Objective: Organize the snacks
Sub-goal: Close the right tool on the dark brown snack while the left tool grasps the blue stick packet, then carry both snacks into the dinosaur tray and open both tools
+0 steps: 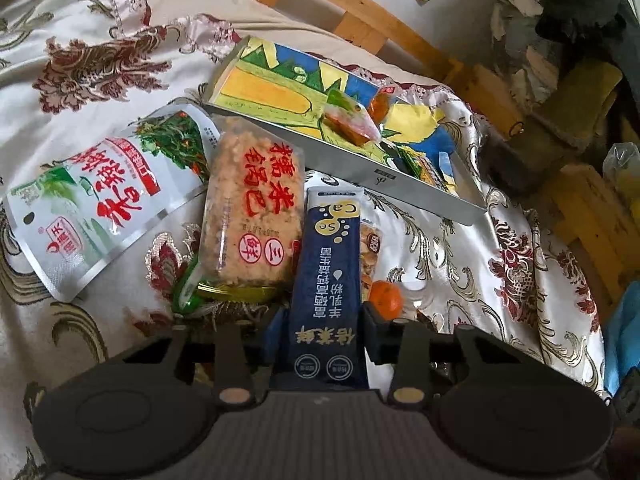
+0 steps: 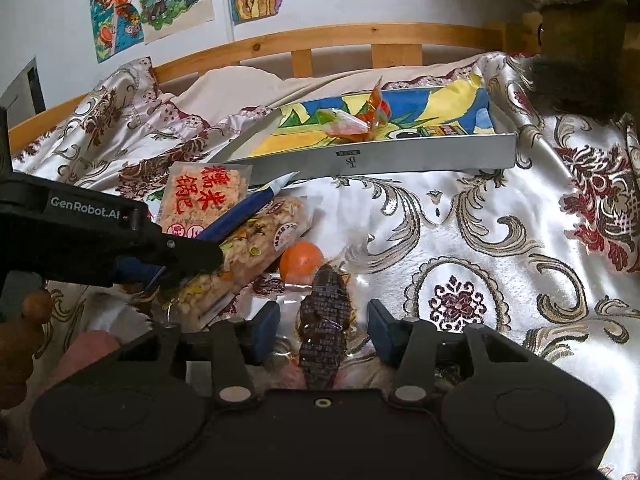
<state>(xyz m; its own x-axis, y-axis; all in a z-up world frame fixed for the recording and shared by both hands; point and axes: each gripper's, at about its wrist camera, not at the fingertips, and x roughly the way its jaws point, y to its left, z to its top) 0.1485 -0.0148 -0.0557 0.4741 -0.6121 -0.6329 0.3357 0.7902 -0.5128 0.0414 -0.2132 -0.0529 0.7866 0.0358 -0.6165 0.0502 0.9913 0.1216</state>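
The left gripper (image 1: pixel 324 330) clamps the near end of a navy sachet (image 1: pixel 330 280) at lower centre of the left view; its pads press both edges. The right gripper (image 2: pixel 324 326) stands open around a dark wrapped snack (image 2: pixel 326 320) at lower centre of the right view, pads apart from it. To do the step well, lift the sachet clear of the rice cracker pack (image 1: pixel 252 212) just beside it, carry it over the tray (image 1: pixel 400 178) wall at upper centre, and release low. Readable: "Ca" on the sachet; "GenRobot.AI" on the gripper body; red Chinese characters on the cracker pack.
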